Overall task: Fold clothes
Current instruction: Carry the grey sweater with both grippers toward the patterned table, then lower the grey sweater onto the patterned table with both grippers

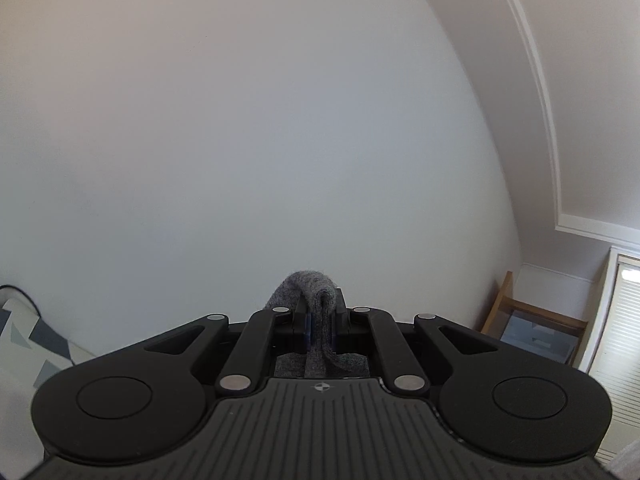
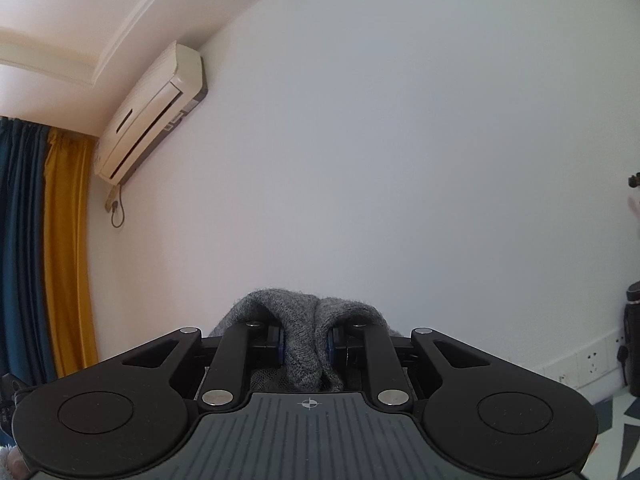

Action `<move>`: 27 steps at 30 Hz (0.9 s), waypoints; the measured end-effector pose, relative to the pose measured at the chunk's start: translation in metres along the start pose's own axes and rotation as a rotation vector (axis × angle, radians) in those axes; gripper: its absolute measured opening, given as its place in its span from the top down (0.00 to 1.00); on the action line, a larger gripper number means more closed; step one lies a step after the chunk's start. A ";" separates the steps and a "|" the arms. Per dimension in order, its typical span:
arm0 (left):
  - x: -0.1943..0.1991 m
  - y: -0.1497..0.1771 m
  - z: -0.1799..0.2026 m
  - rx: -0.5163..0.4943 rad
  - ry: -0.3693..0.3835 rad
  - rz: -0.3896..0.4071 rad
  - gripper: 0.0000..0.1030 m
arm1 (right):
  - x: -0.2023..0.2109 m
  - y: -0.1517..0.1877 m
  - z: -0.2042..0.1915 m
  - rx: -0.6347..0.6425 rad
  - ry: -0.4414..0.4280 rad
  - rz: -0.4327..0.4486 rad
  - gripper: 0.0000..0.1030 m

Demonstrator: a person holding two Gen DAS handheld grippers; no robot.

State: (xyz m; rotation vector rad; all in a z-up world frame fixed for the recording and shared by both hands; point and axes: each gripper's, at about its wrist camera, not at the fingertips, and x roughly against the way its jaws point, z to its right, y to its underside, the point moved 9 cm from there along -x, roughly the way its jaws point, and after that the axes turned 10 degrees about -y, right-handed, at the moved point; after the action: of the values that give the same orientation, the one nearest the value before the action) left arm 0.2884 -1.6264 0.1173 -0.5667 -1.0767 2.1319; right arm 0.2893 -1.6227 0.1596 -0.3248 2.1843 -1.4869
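While both wrists tilt up at the wall, the left gripper point(image 1: 320, 322) clamps a thin fold of the grey knit garment point(image 1: 316, 300) and the right gripper point(image 2: 306, 344) pinches a thicker bunch; hold both pinches firm, level, and the cloth taut between them.

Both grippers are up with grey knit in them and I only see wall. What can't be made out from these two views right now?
- Left wrist view: the left gripper pinches grey knit fabric; the rest hangs below, hidden by the gripper body.
- Right wrist view: the right gripper clamps a thicker bunch; the hanging part is likewise hidden.
- Whether both hold one garment: cannot tell.
- Any folding surface: out of frame in both views.
- Dark object at the right edge: cut off.
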 end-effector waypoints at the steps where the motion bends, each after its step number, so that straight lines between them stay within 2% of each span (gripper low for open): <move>1: -0.006 0.008 -0.003 0.005 -0.022 -0.021 0.92 | 0.002 0.004 0.008 -0.011 0.014 -0.014 0.85; 3: -0.020 0.024 -0.008 -0.014 -0.060 -0.050 0.92 | 0.006 0.013 0.024 -0.027 0.045 -0.043 0.85; 6: -0.046 0.059 -0.015 -0.159 -0.119 -0.102 0.91 | 0.004 0.042 0.052 0.023 0.129 -0.109 0.84; 8: -0.075 0.093 -0.023 -0.195 -0.156 -0.192 0.91 | 0.001 0.072 0.071 0.074 0.202 -0.172 0.84; 13: -0.119 0.183 -0.079 -0.189 -0.361 -0.443 0.91 | 0.006 0.156 0.125 -0.022 0.348 -0.356 0.84; 16: -0.119 0.234 -0.110 -0.152 -0.455 -0.572 0.91 | 0.021 0.211 0.152 -0.134 0.417 -0.473 0.84; 20: -0.104 0.277 -0.141 -0.106 -0.542 -0.708 0.90 | 0.050 0.265 0.163 -0.203 0.438 -0.579 0.84; 21: -0.110 0.288 -0.147 -0.097 -0.565 -0.747 0.87 | 0.054 0.275 0.162 -0.199 0.436 -0.607 0.83; 22: -0.115 0.298 -0.151 -0.090 -0.583 -0.781 0.79 | 0.055 0.285 0.160 -0.194 0.436 -0.636 0.82; 23: -0.115 0.305 -0.152 -0.094 -0.584 -0.797 0.62 | 0.050 0.297 0.156 -0.185 0.441 -0.669 0.77; 25: -0.114 0.316 -0.153 -0.103 -0.583 -0.823 0.46 | 0.039 0.320 0.148 -0.167 0.452 -0.735 0.68; 26: -0.115 0.319 -0.151 -0.113 -0.570 -0.819 0.35 | 0.035 0.331 0.145 -0.159 0.457 -0.763 0.62; 27: -0.115 0.323 -0.149 -0.120 -0.559 -0.826 0.30 | 0.035 0.339 0.142 -0.154 0.461 -0.781 0.53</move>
State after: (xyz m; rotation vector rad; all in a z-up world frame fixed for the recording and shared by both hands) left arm 0.3411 -1.7709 -0.2238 0.4186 -1.4186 1.4976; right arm 0.3549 -1.6232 -0.2039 -1.0788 2.7126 -1.9295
